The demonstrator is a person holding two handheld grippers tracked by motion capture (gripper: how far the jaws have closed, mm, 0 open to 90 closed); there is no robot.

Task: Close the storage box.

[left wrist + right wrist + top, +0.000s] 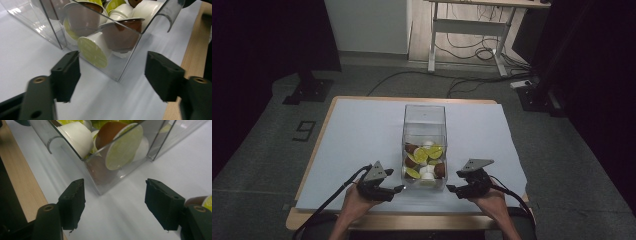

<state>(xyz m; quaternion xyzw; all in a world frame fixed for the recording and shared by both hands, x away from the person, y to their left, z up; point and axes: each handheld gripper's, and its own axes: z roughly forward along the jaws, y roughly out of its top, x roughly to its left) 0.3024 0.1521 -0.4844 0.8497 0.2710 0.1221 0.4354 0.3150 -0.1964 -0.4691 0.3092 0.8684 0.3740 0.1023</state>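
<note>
Box [424,120] w/ brown, white, green-lidded pods [424,162]

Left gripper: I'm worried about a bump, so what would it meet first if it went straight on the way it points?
Likely the near corner of the clear box, lined up between the open left gripper jaws.

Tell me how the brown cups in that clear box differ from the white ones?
In the left gripper view, the brown capsule has a dark, glossy, see-through body, while the white capsule beside it is opaque and pale. The white one lies on its side with its yellow-green foil lid facing the camera; the brown one's lid cannot be made out. Both share the same small tapered cup shape and sit jumbled in the clear box.
</note>
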